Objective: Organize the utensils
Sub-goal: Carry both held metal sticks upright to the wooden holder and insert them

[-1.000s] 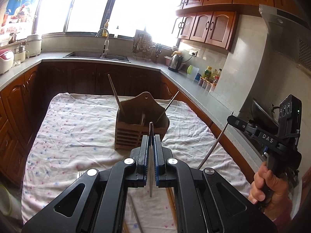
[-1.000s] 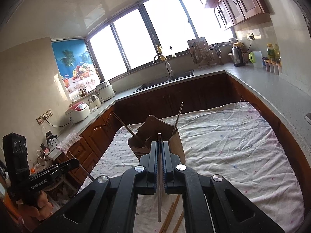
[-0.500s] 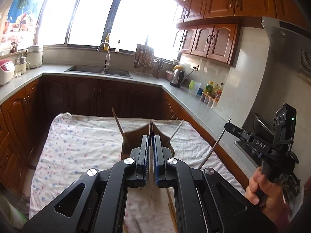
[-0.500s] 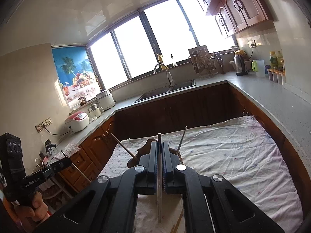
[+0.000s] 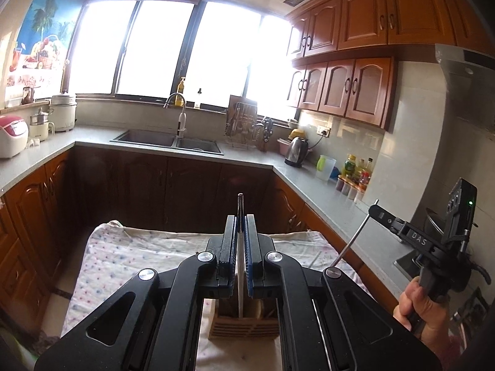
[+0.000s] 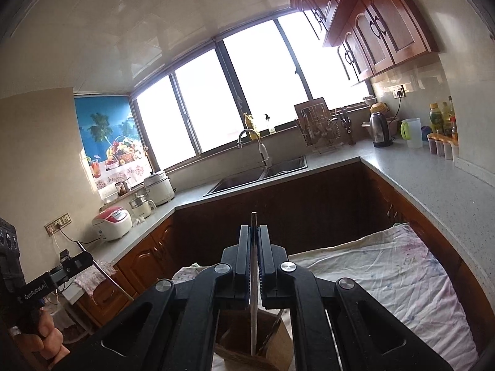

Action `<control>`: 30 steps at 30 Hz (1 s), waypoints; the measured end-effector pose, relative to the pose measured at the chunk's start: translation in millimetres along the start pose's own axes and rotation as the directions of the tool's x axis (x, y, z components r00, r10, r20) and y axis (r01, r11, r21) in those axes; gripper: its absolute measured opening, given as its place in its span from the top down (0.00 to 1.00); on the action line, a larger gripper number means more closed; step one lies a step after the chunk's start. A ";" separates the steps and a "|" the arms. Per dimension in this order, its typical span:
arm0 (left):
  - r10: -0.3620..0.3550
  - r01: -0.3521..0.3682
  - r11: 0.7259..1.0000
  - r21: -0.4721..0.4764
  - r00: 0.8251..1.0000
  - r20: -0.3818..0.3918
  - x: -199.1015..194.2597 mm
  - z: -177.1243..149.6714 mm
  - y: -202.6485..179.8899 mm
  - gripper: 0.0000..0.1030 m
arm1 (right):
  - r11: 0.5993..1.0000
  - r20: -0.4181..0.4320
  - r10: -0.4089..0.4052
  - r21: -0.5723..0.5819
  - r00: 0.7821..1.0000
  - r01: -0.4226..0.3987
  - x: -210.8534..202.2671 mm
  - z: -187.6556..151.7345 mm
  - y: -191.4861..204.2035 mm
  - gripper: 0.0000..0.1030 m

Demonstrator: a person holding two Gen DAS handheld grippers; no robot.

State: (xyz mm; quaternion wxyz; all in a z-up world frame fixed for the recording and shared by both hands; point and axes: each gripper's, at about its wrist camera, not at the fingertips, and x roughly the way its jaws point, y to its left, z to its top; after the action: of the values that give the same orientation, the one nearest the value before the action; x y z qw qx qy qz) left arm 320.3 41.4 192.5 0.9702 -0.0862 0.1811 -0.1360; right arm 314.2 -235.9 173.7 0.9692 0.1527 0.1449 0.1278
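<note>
Wooden holder [image 5: 244,327] low at the bottom of both views, standing on the dotted cloth [image 5: 123,262] and mostly hidden behind the gripper bodies. Only the slatted front and part of the open top showing; contents too shadowed to tell.

Directly above it, left gripper [image 5: 240,219] with jaws pressed together on a thin pale stick [image 5: 240,281], perhaps a chopstick, held upright. Upper tip poking out past the fingertips, lower end hanging over the holder's open top, apparently not yet inside.

Right gripper [image 6: 254,228] likewise clamped tight on a second stick [image 6: 253,309], also upright, lower end over the holder's opening. Seen from the left wrist, well off to the right with its stick slanting down toward the table, gripped by a hand [image 5: 423,306]. Left hand [image 6: 46,337] visible at the lower left edge of the right wrist view.

Cloth bare on the left and toward the far edge, wrinkled, hanging slightly over the table's far side. Plenty of free surface around the holder.

Beyond the far edge, an open aisle, then dark cabinet fronts [image 5: 191,191] under a grey counter [image 5: 309,179] with a sink [image 5: 167,139]. Counter wrapping round on the right, close along the table's right edge, only a narrow gap there. Wider room on the left side.
</note>
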 end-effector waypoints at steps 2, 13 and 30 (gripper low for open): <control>0.012 -0.013 1.000 -0.012 1.000 -0.011 13.6 -3.5 6.1 0.96 | 1.000 0.005 -0.004 0.001 1.000 0.004 9.1 -2.5 -3.5 0.96; 0.054 -0.062 0.994 -0.094 0.995 -0.087 64.5 -51.9 34.6 0.96 | 0.998 -0.018 -0.037 0.043 0.999 0.038 41.9 -57.1 -22.9 0.96; 0.069 -0.081 0.994 -0.074 0.986 -0.153 86.5 -77.4 30.5 0.96 | 0.997 -0.096 -0.045 0.065 0.994 0.051 57.3 -84.7 -26.8 0.96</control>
State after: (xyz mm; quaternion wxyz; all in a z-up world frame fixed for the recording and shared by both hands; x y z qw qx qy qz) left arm 375.9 35.7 86.3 0.9540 -0.1073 0.2622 -0.0982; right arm 345.6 -221.9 73.8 0.9584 0.1755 0.1983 0.1067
